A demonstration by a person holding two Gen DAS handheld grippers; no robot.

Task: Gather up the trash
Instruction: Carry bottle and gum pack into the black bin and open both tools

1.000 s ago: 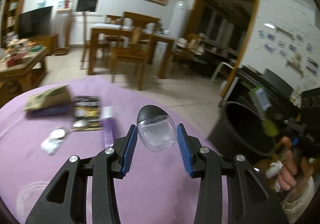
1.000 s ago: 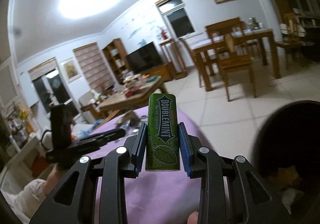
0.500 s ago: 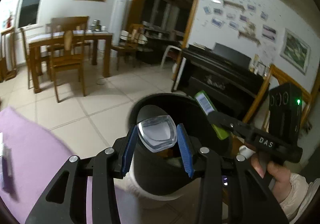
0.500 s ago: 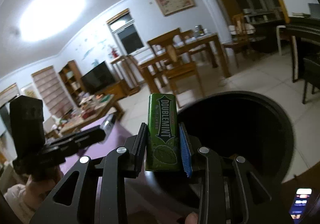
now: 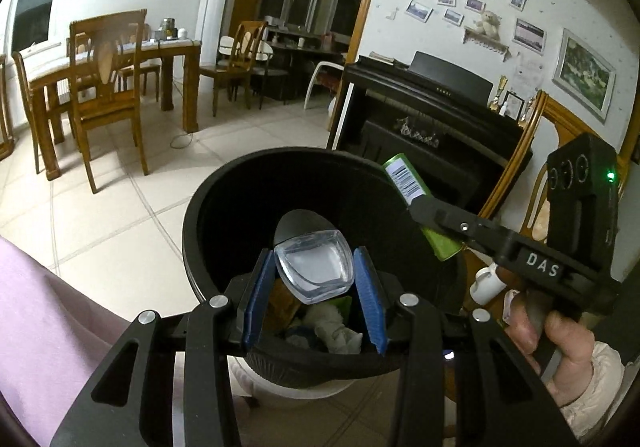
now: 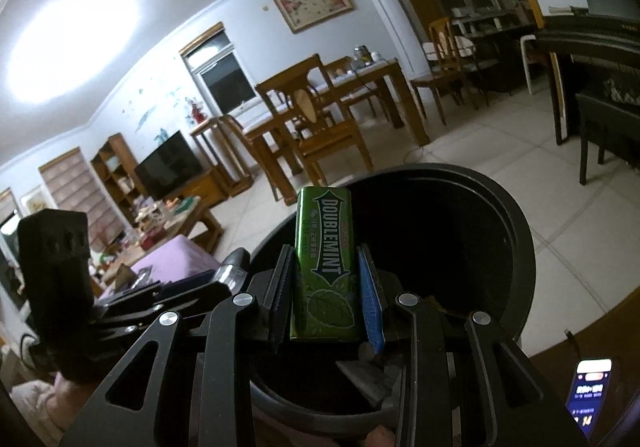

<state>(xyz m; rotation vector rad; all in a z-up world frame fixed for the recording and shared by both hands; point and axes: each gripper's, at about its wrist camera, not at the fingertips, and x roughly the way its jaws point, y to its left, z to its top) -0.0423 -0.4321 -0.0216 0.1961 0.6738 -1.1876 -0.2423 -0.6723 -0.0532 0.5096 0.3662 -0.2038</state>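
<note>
Left claw [image 5: 314,279]: blue pads clamped on the sides of a clear plastic bottle [image 5: 314,271] with a dark cap, held over the mouth of the black trash bin [image 5: 208,207].
Right claw [image 6: 326,287]: jaws pinched on a green Doublemint gum pack [image 6: 324,267], upright, label facing the camera (barcode side shows in the left wrist view).
Gum pack position: over the bin's rim, at its right edge in the left view.
Edges and room: the bin's round opening is wide and dark; tiled floor [image 5: 120,199] lies open beyond it; the purple-covered desk [image 5: 44,327] sits just beside the bin.
Bin contents: crumpled white paper and wrappers at the bottom.
Right hand [image 5: 560,335]: grips the right claw's handle.
</note>
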